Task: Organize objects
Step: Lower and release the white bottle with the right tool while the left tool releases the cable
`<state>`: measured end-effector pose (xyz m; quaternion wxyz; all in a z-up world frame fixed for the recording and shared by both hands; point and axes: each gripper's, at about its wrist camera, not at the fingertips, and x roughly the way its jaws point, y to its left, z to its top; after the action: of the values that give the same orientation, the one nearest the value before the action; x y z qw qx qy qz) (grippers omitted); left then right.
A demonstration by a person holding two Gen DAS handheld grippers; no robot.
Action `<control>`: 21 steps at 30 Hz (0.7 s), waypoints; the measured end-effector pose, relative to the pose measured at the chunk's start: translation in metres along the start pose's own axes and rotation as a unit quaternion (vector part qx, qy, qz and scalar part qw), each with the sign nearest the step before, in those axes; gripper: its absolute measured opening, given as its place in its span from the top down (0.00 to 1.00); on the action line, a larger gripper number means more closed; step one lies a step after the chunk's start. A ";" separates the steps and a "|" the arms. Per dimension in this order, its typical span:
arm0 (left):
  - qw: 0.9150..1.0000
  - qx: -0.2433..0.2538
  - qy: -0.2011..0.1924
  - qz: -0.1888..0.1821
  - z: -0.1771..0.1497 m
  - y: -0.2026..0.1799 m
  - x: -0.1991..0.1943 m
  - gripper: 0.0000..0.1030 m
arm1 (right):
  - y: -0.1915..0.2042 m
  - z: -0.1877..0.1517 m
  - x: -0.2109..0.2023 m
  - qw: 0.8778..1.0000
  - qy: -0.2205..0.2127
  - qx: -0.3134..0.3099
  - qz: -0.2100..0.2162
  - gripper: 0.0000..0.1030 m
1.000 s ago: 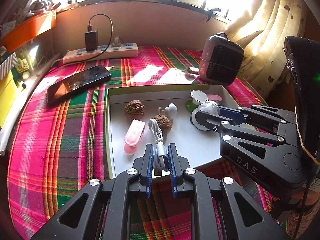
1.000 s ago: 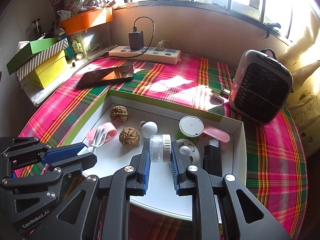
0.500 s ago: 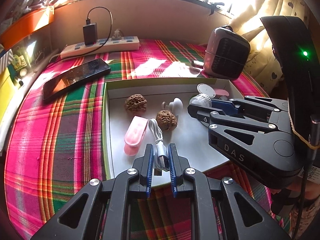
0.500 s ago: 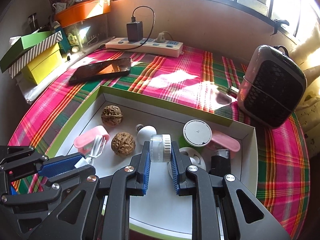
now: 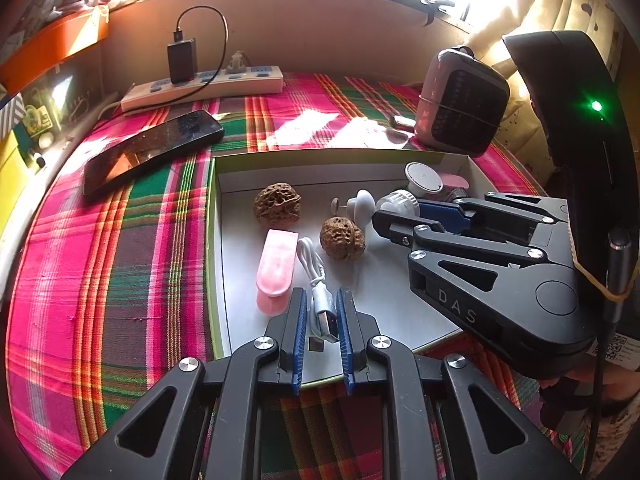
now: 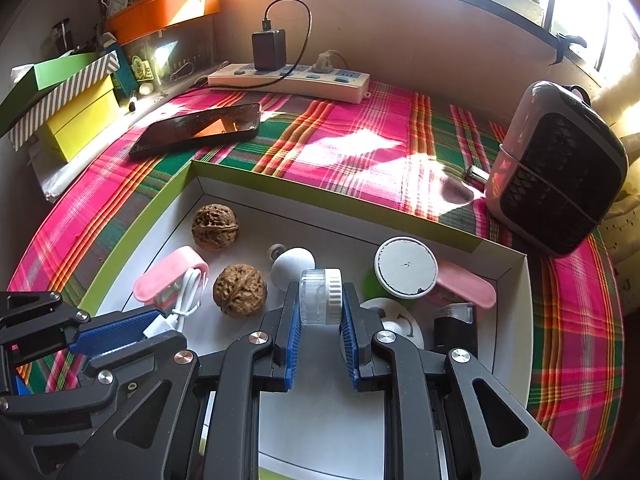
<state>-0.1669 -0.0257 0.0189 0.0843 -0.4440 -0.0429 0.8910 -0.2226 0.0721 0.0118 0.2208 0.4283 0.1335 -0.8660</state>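
Two grippers work over a white tray on plaid cloth. Left gripper stays clamped on a white cable at the tray's near edge. Right gripper still clamps a clear jar above the tray's middle, now nearer the walnuts than a second ago.

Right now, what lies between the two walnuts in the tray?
Nothing: bare white tray floor separates the far walnut from the near walnut, clearest in the right wrist view.
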 end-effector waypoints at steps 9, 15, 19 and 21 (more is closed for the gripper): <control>1.000 -0.001 0.002 -0.001 0.001 0.000 0.001 0.87 | 0.000 0.000 0.004 1.000 0.004 0.001 -0.003 0.81; 1.000 -0.004 0.003 -0.003 0.001 0.001 0.002 0.87 | 0.001 -0.002 0.004 1.000 0.006 0.000 -0.005 0.81; 1.000 -0.004 0.003 -0.003 0.000 0.001 0.002 0.87 | 0.002 -0.003 0.004 1.000 0.005 0.000 -0.006 0.81; 1.000 -0.005 0.004 -0.004 0.000 0.002 0.002 0.87 | 0.003 -0.003 0.004 1.000 0.005 0.000 -0.006 0.81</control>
<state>-0.1684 -0.0268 0.0169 0.0856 -0.4474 -0.0484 0.8889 -0.2209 0.0698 0.0068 0.2150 0.4321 0.1372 -0.8650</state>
